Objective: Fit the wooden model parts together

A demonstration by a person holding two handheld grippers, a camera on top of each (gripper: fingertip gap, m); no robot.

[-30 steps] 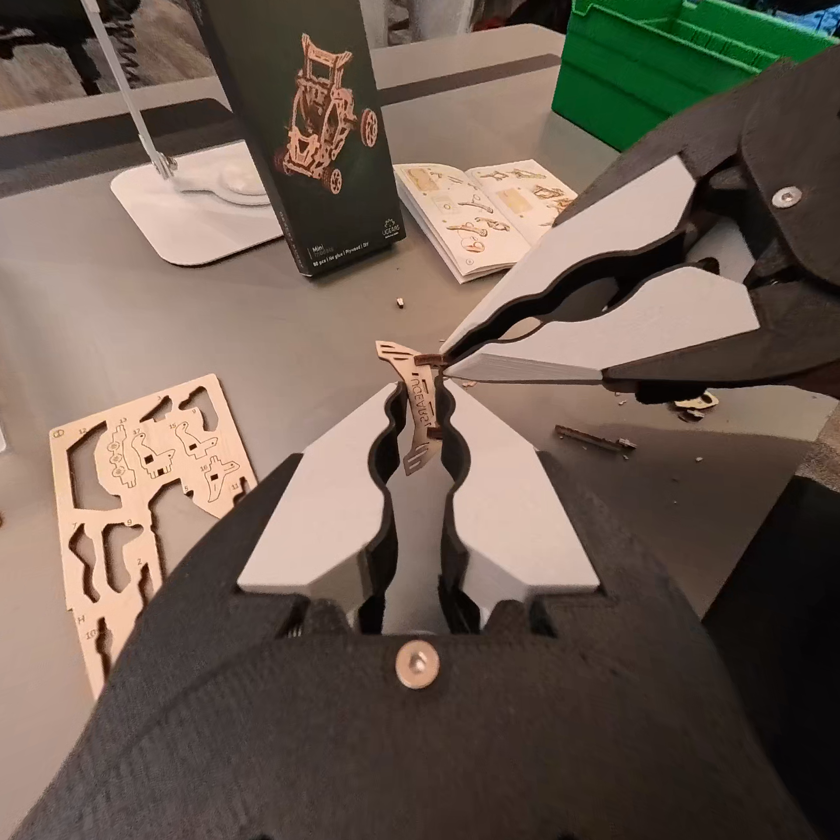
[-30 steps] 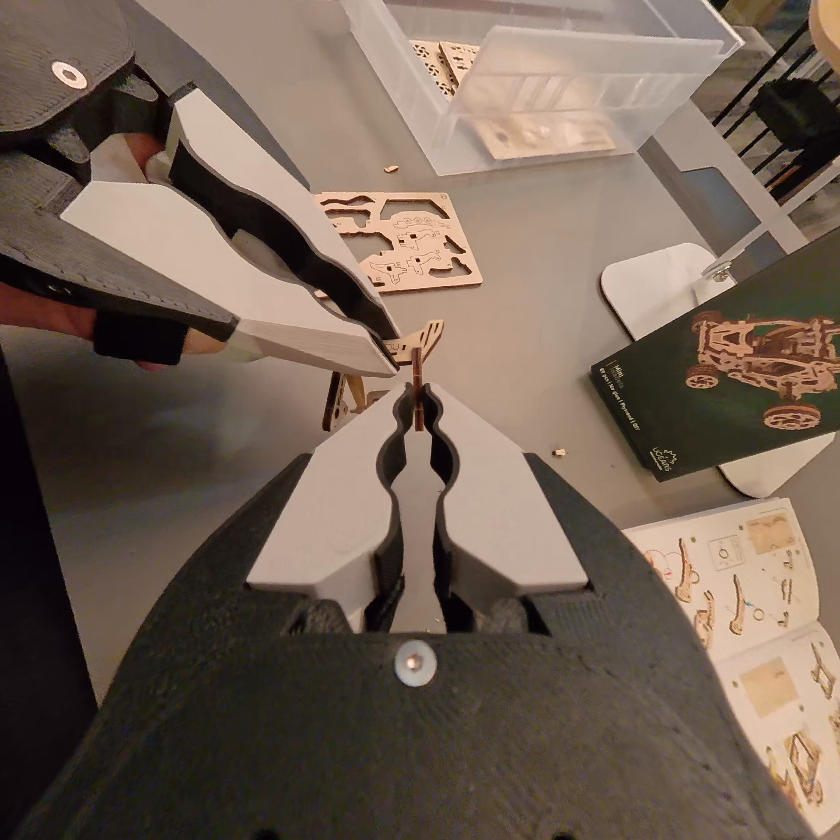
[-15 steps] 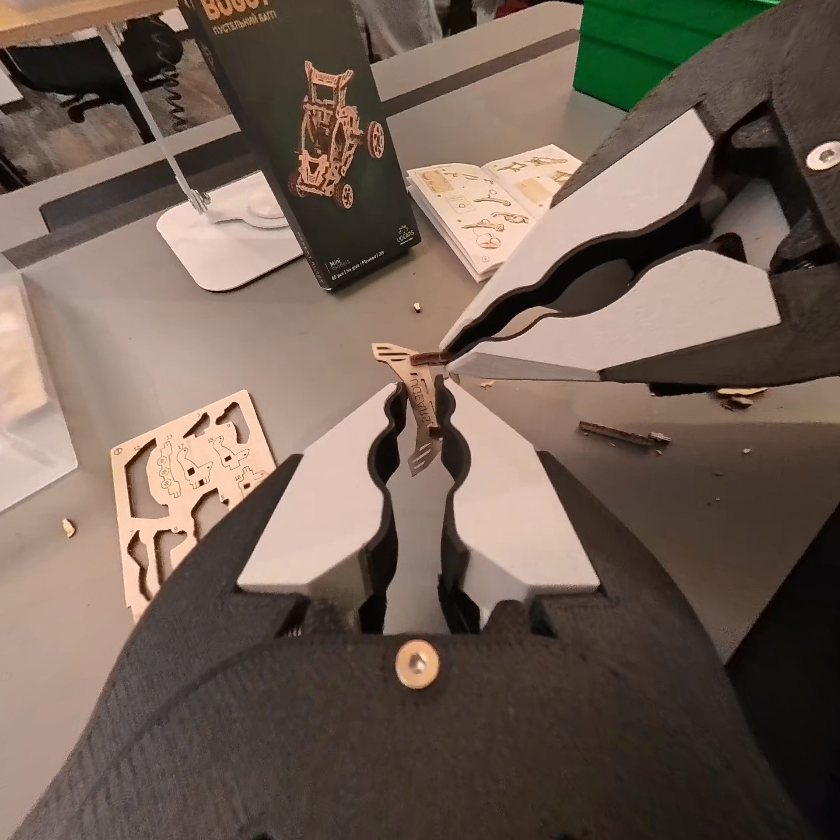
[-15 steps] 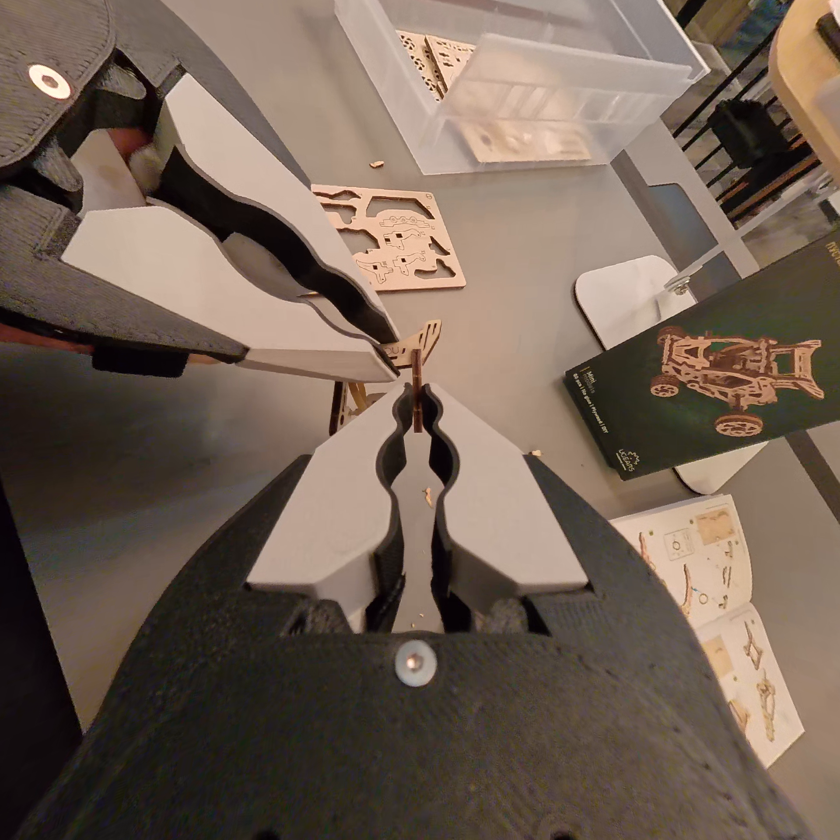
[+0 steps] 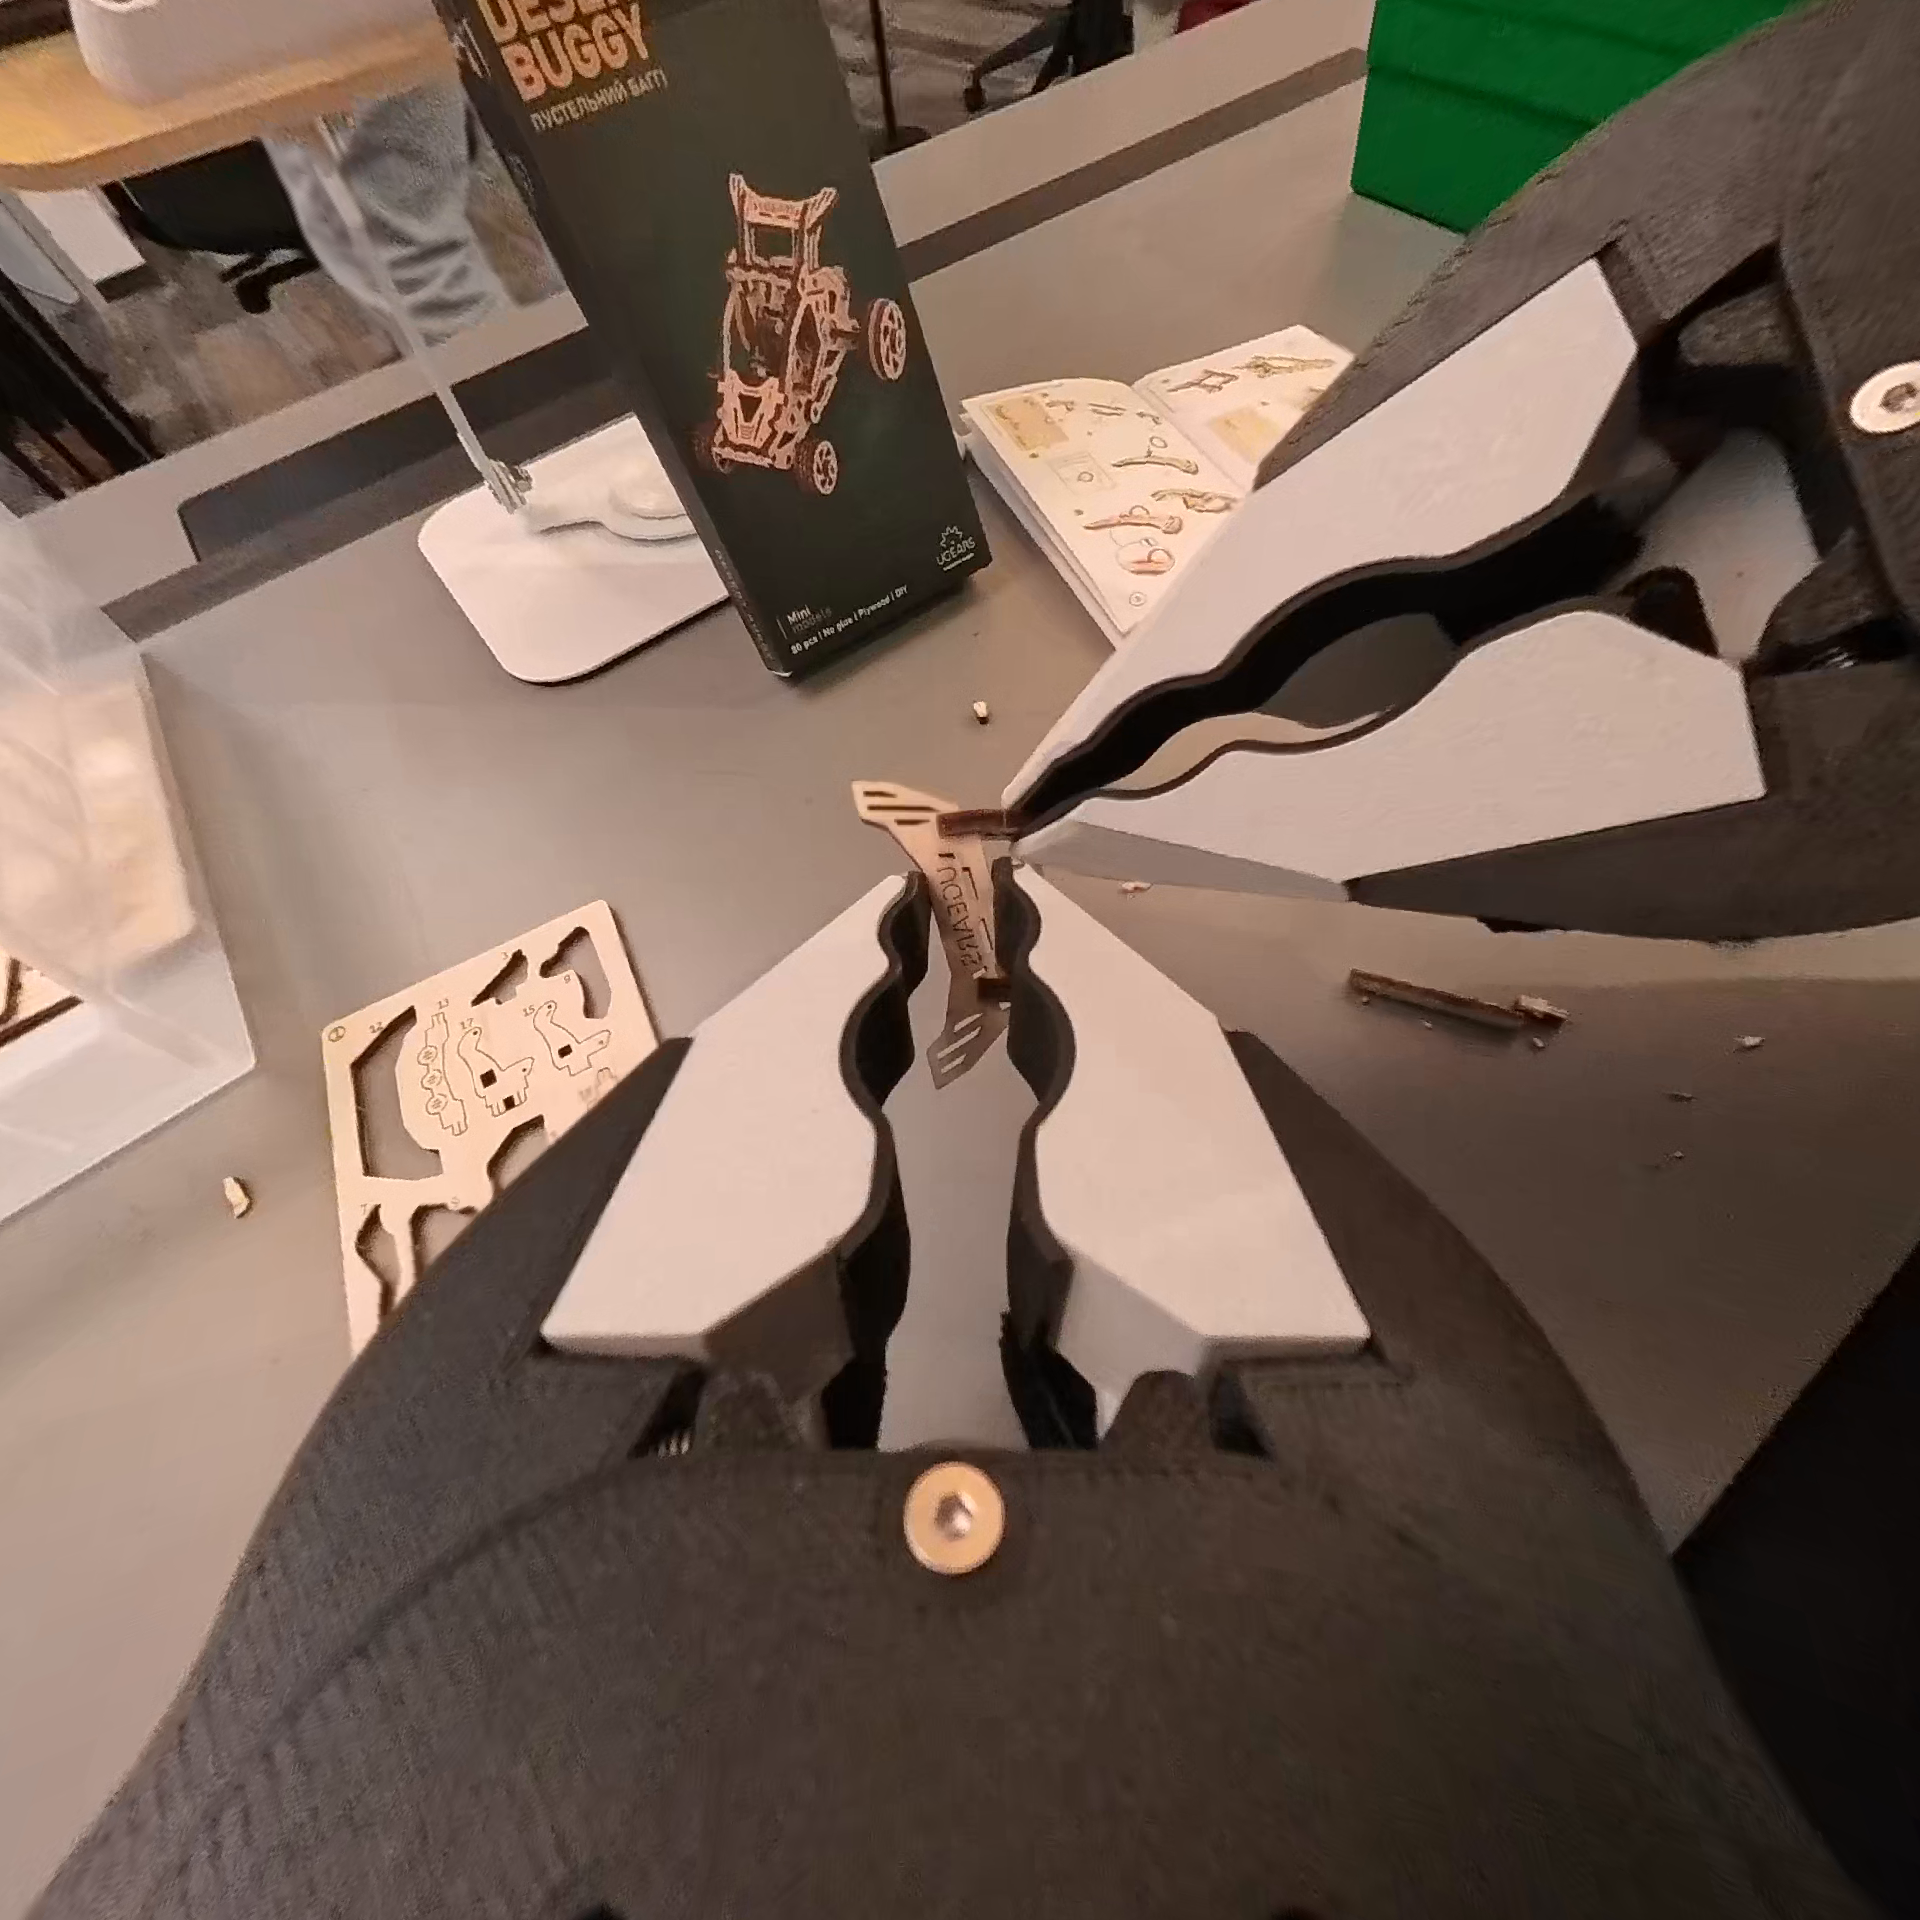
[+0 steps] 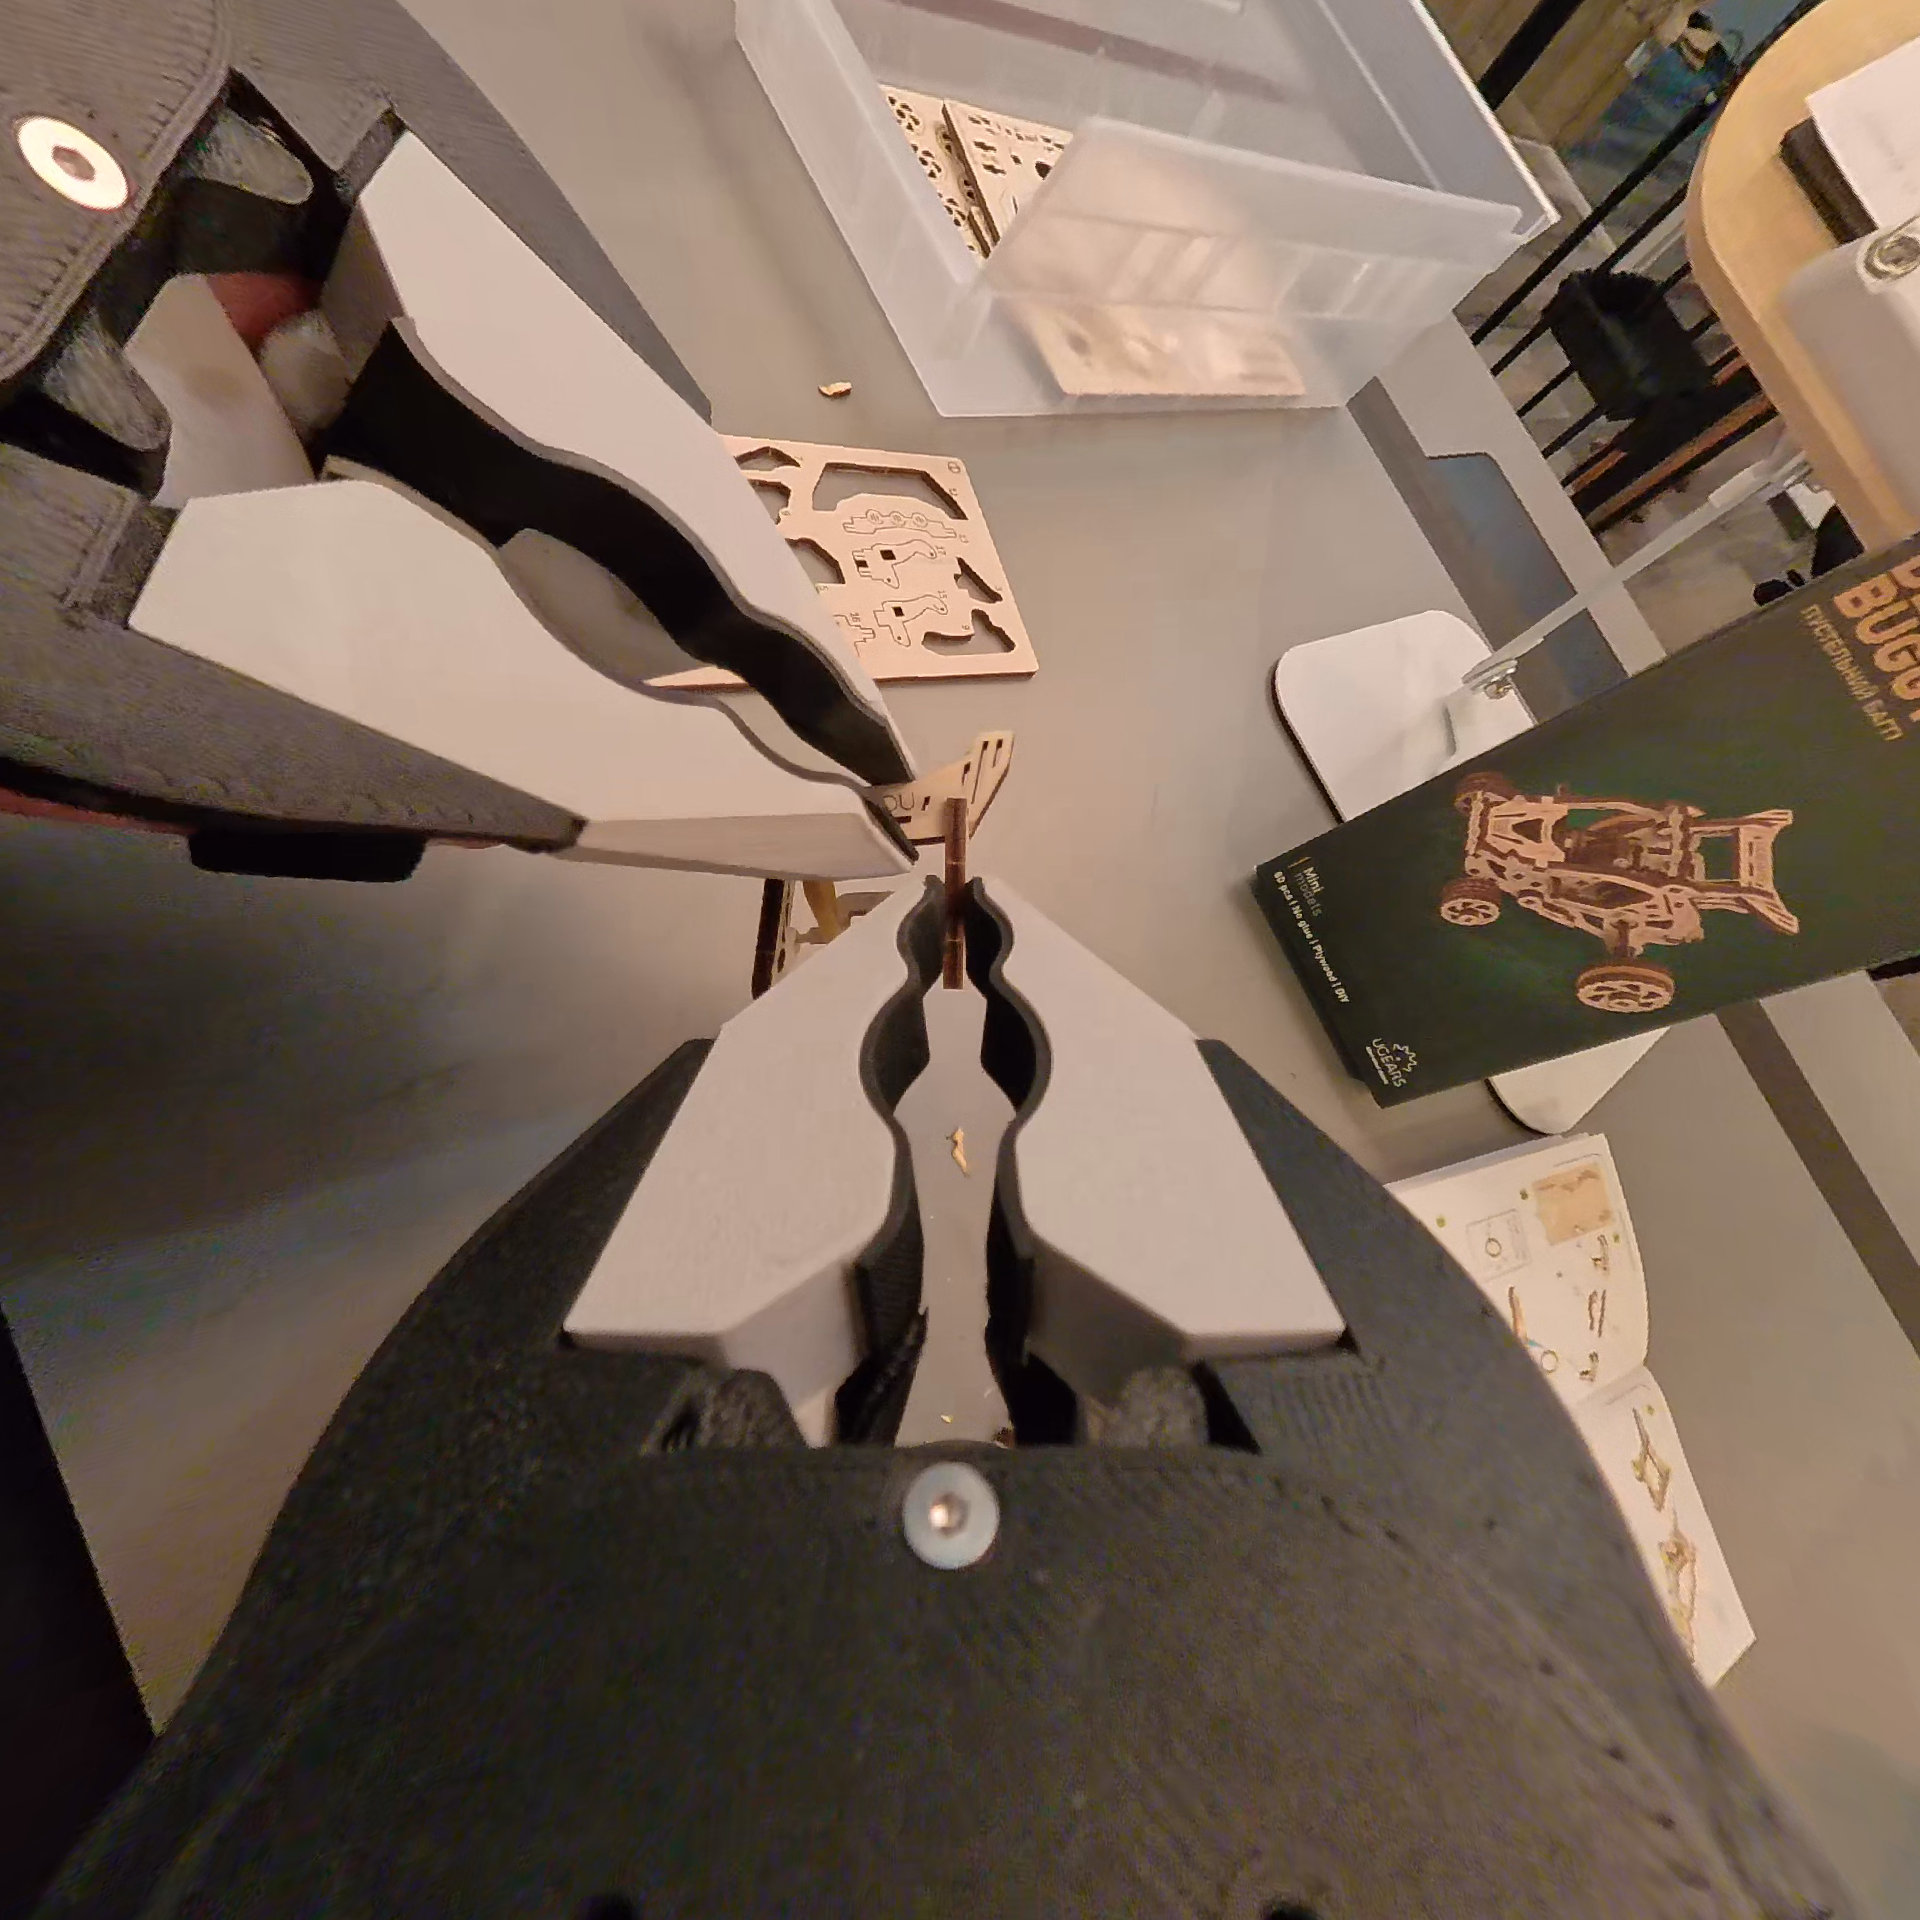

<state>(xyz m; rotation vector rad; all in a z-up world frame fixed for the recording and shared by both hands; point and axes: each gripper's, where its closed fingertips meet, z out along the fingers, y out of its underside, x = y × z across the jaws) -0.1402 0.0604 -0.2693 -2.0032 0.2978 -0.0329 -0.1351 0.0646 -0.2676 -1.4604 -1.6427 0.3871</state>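
My left gripper point(image 5: 958, 883) is shut on a long flat wooden part point(image 5: 956, 935) with slotted ends, held upright above the grey table point(image 5: 520, 790). My right gripper point(image 5: 1013, 836) comes in from the right and is shut on a small dark wooden piece point(image 5: 971, 826), which meets the long part near its upper end. In the right wrist view my right gripper point(image 6: 951, 885) pinches the small piece point(image 6: 954, 831) edge-on. The left gripper point(image 6: 904, 816) reaches in from the left with the long part point(image 6: 977, 769).
A punched plywood sheet point(image 5: 468, 1070) lies on the table. A dark model box point(image 5: 748, 364) stands behind, against a white stand base point(image 5: 551, 561), beside an open booklet point(image 5: 1132, 488). A clear bin point(image 6: 1143, 187) holds more sheets. A partly built wooden assembly point(image 6: 790, 935) sits below the grippers. Both grippers' tips are close together, under 4 cm apart.
Both grippers have shifted and tilted together, so the table scene has slid in both views. Both parts stay pinched and pressed together as before.
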